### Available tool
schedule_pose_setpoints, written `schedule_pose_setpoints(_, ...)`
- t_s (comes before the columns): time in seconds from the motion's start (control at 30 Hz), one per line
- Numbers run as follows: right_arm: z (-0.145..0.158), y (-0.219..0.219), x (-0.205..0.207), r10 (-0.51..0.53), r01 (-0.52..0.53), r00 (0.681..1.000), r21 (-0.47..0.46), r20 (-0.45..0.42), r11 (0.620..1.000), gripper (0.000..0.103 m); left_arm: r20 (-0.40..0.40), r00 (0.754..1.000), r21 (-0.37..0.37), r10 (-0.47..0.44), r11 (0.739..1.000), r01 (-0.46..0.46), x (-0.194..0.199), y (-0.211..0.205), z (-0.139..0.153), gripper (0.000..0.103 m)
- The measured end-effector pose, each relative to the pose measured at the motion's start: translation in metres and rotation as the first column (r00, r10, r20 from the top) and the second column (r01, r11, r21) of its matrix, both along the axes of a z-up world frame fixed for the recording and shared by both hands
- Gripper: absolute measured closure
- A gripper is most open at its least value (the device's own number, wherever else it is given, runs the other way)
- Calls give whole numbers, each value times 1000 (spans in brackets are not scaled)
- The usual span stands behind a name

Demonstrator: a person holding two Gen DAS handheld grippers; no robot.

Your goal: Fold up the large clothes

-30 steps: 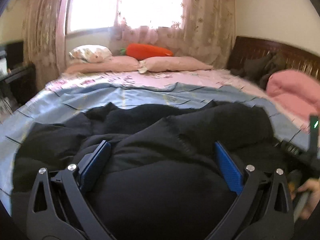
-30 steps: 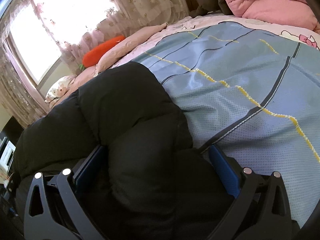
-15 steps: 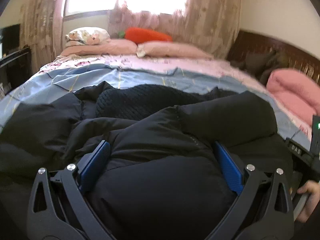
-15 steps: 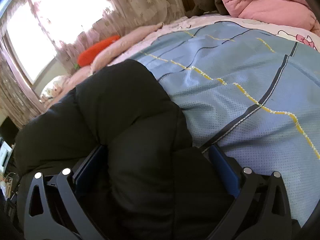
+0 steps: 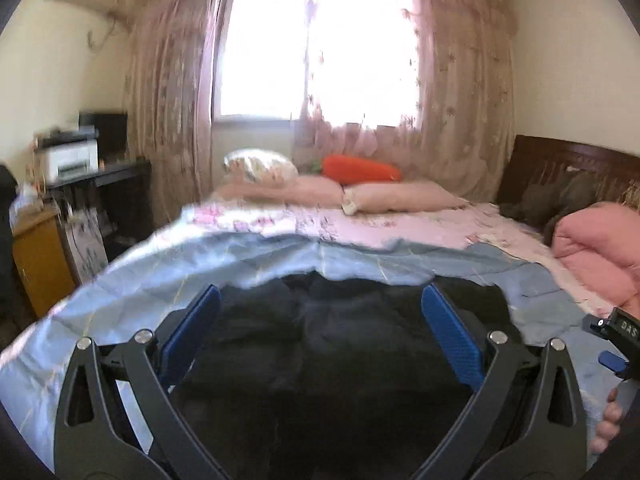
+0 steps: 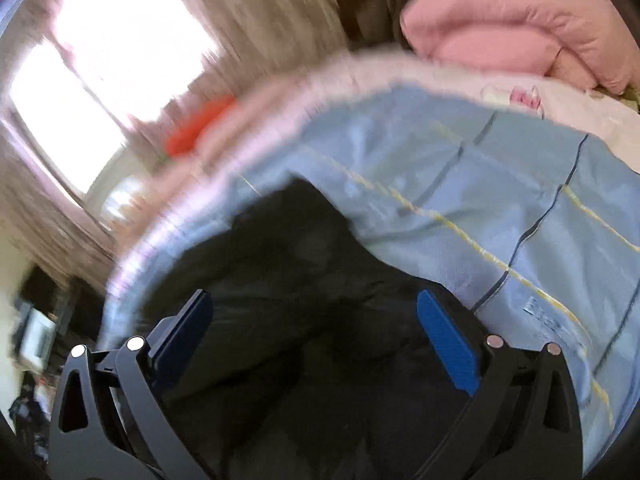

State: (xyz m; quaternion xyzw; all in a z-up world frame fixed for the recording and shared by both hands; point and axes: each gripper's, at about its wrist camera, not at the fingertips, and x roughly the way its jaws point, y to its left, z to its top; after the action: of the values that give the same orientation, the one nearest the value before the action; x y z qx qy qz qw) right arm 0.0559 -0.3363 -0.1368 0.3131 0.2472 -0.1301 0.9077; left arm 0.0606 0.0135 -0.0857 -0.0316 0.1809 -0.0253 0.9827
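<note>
- A home bedroom: a wide bed [image 5: 400, 232] with pink pillows [image 5: 396, 197] and a dark wooden headboard [image 5: 560, 164].
- Floral curtains [image 5: 460, 92] over a bright window [image 5: 320, 48].
- A printer [image 5: 72, 158] on a side desk [image 5: 108, 176].

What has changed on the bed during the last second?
Both grippers, left and right, have lifted back from the black jacket, which earlier bulged between their fingers; now it lies lower on the blue sheet. Both stay open. Pillows unchanged.
</note>
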Motion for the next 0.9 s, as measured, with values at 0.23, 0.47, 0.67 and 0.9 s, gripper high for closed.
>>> schedule_pose_setpoints(0.23, -43, 23, -67, 135, -121, 986, 141, -94, 983, 1, -342, 931, -408, 130, 871, -272, -106, 69, -72, 2)
schedule_pose_setpoints(0.47, -109, 5, -93, 65, 37, 973, 429, -222, 903, 1, -560, 827, -536, 55, 737, -412, -105, 98, -156, 2)
schedule_pose_setpoints(0.67, -140, 9, -84, 94, 53, 961, 511, -258, 858, 1, -625, 780, -512, 28, 740, -436, -87, 92, -183, 2)
schedule_pose_setpoints(0.9, -145, 5, -45, 152, -49, 975, 516, -160, 855, 1, -652, 758, -515, -4, 736, -440, -65, 86, -203, 2)
